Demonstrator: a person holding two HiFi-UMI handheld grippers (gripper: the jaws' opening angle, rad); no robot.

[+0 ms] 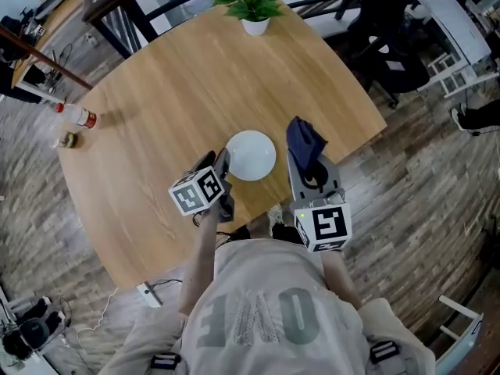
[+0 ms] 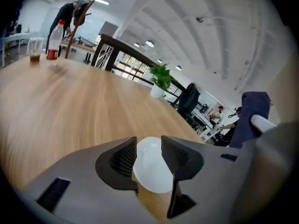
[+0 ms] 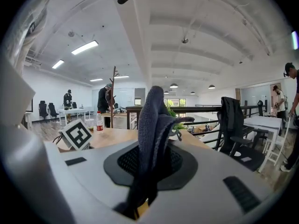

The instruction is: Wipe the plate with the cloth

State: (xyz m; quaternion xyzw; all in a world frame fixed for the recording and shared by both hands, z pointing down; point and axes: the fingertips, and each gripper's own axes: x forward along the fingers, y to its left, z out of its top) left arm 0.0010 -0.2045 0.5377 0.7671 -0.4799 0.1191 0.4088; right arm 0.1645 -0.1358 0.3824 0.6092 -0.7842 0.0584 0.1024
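A white plate (image 1: 251,155) lies flat on the round wooden table (image 1: 156,108), near its front edge. My left gripper (image 1: 224,165) is at the plate's left rim, low over the table. In the left gripper view the plate (image 2: 152,169) shows through the gap of my left gripper (image 2: 148,146), whose jaws stand apart and do not press on it. My right gripper (image 1: 310,170) is just right of the plate, shut on a dark blue cloth (image 1: 305,141) that sticks up above its jaws. The cloth (image 3: 152,125) fills the middle of the right gripper view, pinched in my right gripper (image 3: 148,160).
A potted plant (image 1: 250,2) stands at the table's far edge. A bottle (image 1: 78,116) and a small cup (image 1: 70,140) stand at the left edge. Dark chairs (image 1: 391,61) and a railing are beyond the table on the right. The table edge runs just under both grippers.
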